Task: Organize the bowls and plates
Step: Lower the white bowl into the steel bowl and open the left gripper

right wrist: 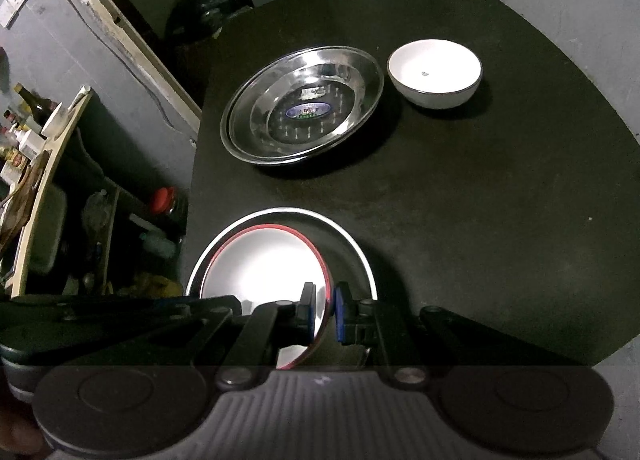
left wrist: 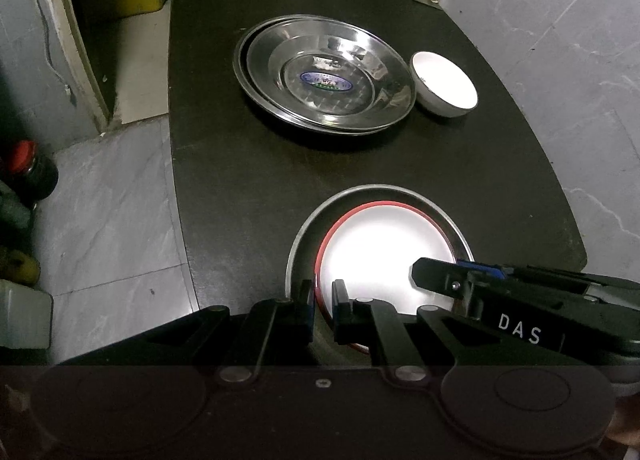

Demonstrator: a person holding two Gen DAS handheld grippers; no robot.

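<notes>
We clamp both grippers, left (left wrist: pixel 323 310) and right (right wrist: pixel 325 312), on the red-rimmed bowl (left wrist: pixel 384 244) inside a steel plate (left wrist: pixel 376 190) at the table's near edge; stacked plates (left wrist: pixel 324 72) done, white bowl (left wrist: pixel 445 83) left.

A dark table (left wrist: pixel 224 148) stands on grey floor tiles (left wrist: pixel 116 228).

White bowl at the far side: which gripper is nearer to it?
Right, slightly. Both grippers sit at the red-rimmed plate near the table's front edge, far from the white bowl: left gripper on its left rim, right gripper on its right rim, the bowl's side.
</notes>
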